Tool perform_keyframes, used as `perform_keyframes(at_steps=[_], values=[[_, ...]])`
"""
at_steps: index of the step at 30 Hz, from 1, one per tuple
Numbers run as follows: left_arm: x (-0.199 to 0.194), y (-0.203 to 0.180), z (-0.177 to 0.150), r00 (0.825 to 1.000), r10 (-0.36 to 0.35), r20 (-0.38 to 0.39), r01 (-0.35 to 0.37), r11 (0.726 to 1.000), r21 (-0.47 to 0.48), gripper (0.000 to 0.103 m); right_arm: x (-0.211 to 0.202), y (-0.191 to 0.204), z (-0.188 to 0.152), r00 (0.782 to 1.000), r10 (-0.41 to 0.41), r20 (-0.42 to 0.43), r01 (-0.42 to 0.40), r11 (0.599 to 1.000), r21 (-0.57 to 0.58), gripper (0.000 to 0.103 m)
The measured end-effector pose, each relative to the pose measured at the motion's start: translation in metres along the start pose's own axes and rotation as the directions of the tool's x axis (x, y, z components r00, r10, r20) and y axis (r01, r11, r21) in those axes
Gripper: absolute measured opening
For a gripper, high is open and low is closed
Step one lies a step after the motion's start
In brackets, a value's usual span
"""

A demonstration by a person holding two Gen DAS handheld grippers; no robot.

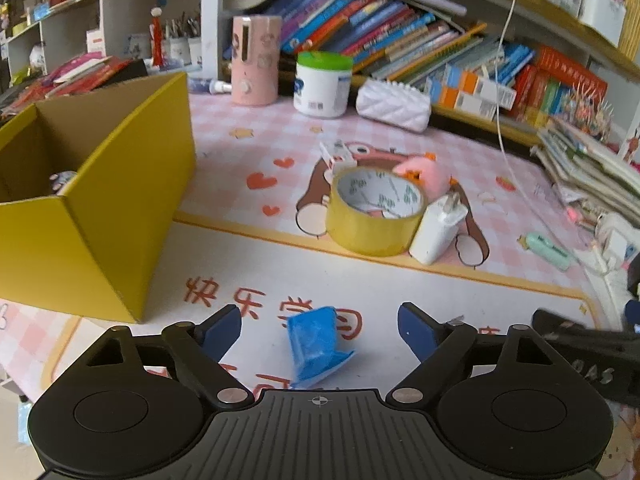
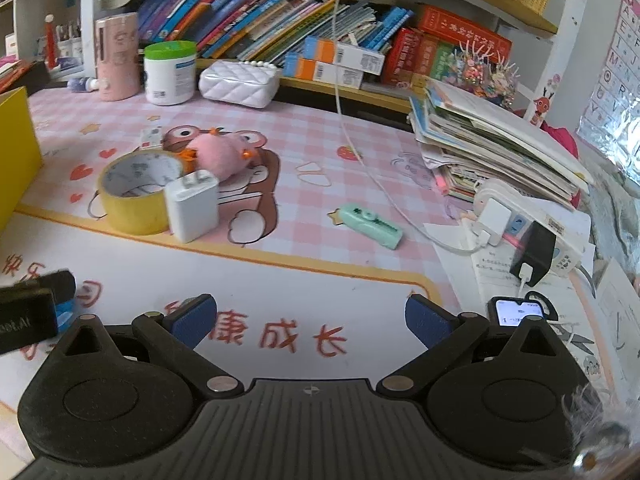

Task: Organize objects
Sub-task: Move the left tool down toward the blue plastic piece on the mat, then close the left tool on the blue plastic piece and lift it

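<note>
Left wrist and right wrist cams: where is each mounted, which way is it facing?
Left wrist: on the left tongs, angled down at the desk; open fingers flank a blue packet, yellow box left.
Right wrist: on the right tongs, angled down; open fingers over bare mat, phone right.
Shared: tape roll, white charger, bookshelf behind.

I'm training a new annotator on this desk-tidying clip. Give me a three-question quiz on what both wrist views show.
1. True or false: the white wall charger touches the yellow roll of tape.
2. What lies between the left gripper fingers?
A. small blue packet
B. mint-green stick
C. nothing
3. Fill in: the right gripper is ___.

Key: 1 true; 2 A, not yet pinched; 3 open, with only the desk mat beneath.
</note>
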State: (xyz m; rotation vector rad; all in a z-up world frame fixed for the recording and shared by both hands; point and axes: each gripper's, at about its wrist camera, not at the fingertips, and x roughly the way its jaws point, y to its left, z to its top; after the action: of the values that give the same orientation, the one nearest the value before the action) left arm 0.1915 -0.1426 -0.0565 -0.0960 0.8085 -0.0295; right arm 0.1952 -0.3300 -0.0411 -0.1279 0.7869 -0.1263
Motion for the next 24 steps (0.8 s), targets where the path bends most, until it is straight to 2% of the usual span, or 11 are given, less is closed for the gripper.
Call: perform_keyframes(at_steps=[9, 11, 15, 17, 20, 24], values=[[0.029, -0.015, -0.006, 0.997, 0.025, -0.072, -0.023, 0.999, 0.036, 0.073, 0.013, -0.014, 0.003, 1.000, 0.007, 0.005, -0.007, 1.000, 0.000, 0.102], [0.034, -0.016, -0.009, 0.995, 0.032, -0.093, -0.028, 0.999, 0.042, 0.066, 0.014, -0.016, 0.004, 1.000, 0.008, 0.007, -0.008, 1.000, 0.001, 0.101], [0.035, -0.020, -0.011, 0.996, 0.055, -0.077, -0.049, 0.996, 0.075, 0.057, 0.015, -0.017, 0.004, 1.000, 0.011, 0.007, -0.011, 1.000, 0.001, 0.101], [0.034, -0.020, -0.010, 0.996, 0.060, -0.072, -0.054, 0.995, 0.082, 0.043, 0.016, -0.017, 0.005, 1.000, 0.017, 0.009, -0.017, 1.000, -0.003, 0.101], [0.033, -0.017, -0.009, 0.996, 0.057, -0.072, -0.051, 0.996, 0.079, 0.030, 0.016, -0.016, 0.007, 1.000, 0.024, 0.019, -0.024, 1.000, -0.008, 0.101], [0.029, -0.011, -0.007, 0.996, 0.047, -0.075, -0.042, 0.998, 0.055, 0.029, 0.015, -0.016, 0.009, 0.998, 0.042, 0.046, -0.042, 0.999, -0.009, 0.101]])
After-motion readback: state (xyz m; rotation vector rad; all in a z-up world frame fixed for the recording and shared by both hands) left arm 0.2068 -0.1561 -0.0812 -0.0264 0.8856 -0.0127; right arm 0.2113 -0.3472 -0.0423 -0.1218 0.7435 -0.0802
